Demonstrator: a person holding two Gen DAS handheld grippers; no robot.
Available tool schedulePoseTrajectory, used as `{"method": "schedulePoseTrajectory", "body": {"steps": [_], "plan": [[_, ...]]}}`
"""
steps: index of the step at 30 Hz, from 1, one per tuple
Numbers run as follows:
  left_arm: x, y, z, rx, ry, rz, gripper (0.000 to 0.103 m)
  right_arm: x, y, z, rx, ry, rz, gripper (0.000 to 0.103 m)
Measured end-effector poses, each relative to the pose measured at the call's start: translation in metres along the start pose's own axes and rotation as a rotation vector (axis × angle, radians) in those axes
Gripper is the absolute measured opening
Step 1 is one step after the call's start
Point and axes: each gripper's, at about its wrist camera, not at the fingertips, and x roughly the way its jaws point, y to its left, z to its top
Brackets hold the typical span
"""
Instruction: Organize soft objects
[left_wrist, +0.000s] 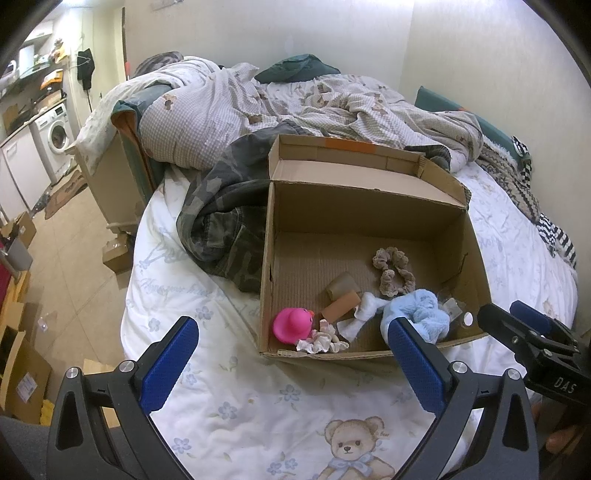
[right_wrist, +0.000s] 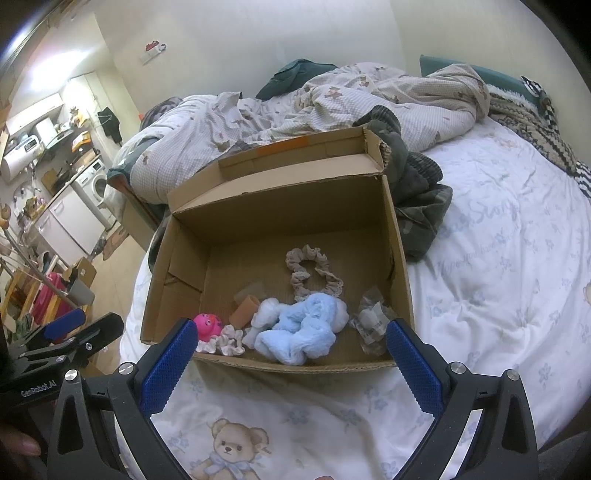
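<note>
An open cardboard box sits on the bed. Inside lie a pink rubber toy, a beige scrunchie, a fluffy light-blue cloth, a white frilly scrunchie, a small brown block and a crinkled clear wrapper. My left gripper is open, held in front of the box's near wall with nothing between its fingers. My right gripper is open too, at the same near wall. Each gripper shows in the other's view, the right gripper and the left gripper.
The bed's white floral sheet carries a camouflage garment left of the box and a rumpled checked duvet behind. A patterned blanket lies at the right. Cardboard boxes stand on the floor at left, with a washing machine further back.
</note>
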Motion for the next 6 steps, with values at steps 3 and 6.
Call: {"method": "schedulePoseTrajectory", "body": {"steps": [3, 6], "plan": [[0.0004, 0.0002, 0.0002, 0.001, -0.001, 0.004, 0.102, -0.0001, 0.0, -0.0001, 0.0, -0.001, -0.001, 0.103], [0.0009, 0.0007, 0.0, -0.001, -0.003, 0.003, 0.102, 0.0, 0.0, -0.0002, 0.001, -0.001, 0.0, 0.103]]}}
